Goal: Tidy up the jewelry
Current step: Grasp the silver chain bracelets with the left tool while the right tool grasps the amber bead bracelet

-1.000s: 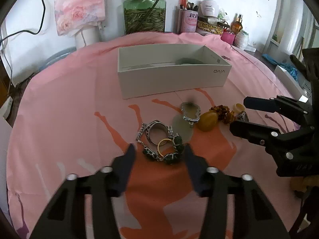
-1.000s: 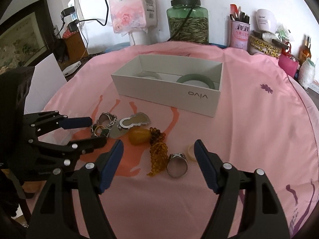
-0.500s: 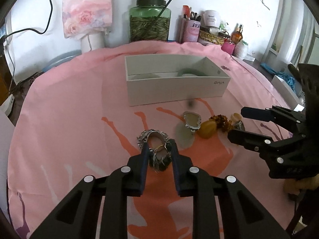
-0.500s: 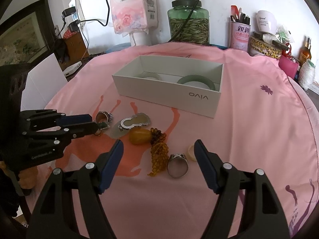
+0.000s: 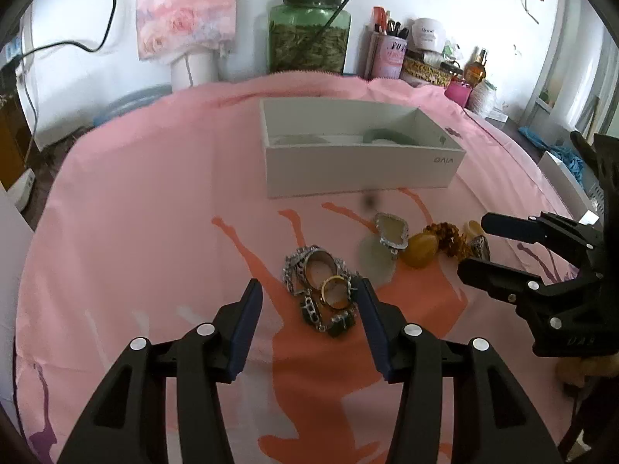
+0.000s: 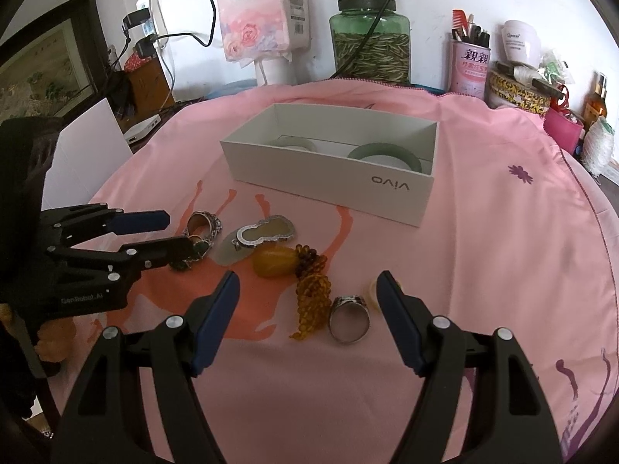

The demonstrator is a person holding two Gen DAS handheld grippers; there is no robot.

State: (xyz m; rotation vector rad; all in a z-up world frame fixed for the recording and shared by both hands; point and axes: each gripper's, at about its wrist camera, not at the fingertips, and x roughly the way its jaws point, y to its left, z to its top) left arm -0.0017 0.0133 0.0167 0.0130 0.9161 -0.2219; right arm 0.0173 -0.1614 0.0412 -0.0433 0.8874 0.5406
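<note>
Tangle of rings and bracelet [image 5: 323,290], lower centre of the left wrist frame on the pink cloth [image 5: 154,193]: judged light, hard, slick metal, the chain links limp and apt to snag, so take it across the upright gold ring or the bunched links, not one loose link. Left gripper [image 5: 309,297]: jaws apart, just been opening, cluster between the tips with nothing clamped. Right gripper [image 6: 307,301]: apart and empty over the silver ring [image 6: 349,319] (white box [image 5: 359,170] upper centre, holding a green bangle).
</note>
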